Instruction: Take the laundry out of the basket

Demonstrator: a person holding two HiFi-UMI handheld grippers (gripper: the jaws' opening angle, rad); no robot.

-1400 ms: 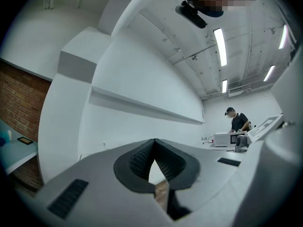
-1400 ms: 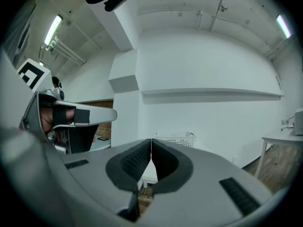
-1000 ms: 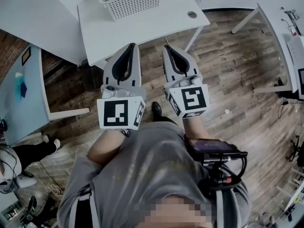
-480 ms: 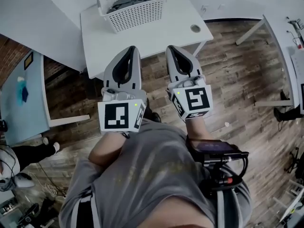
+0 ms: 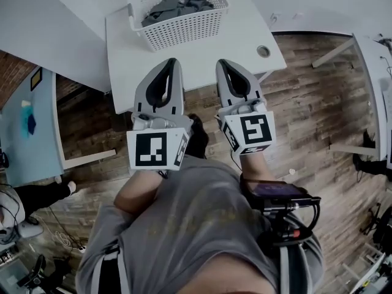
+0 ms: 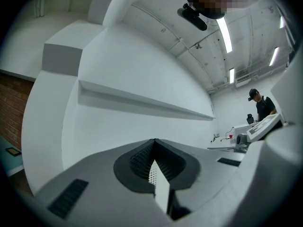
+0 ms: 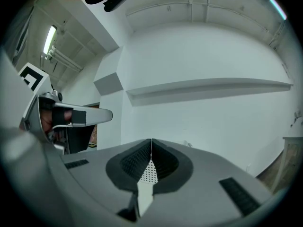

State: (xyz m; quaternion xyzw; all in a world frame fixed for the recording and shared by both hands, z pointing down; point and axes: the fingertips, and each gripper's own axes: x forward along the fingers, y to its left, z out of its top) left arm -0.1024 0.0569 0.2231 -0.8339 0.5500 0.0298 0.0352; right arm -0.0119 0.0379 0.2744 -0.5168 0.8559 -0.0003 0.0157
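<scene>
On the table (image 5: pixel 245 32), laundry (image 5: pixel 177 5) was seen in the basket (image 5: pixel 184 32); L gripper (image 5: pixel 168 63) & R gripper (image 5: pixel 222 64) were held near its edge, both pressed together, nothing pinched.

The basket (image 5: pixel 184 26), cut off by the top edge a second ago, now shows whole at upper middle, with the dark laundry (image 5: pixel 177 5) in view. The table (image 5: pixel 205 57) has slid down the frame. The left gripper (image 5: pixel 171 60) and right gripper (image 5: pixel 222 62) overlap it further.
</scene>
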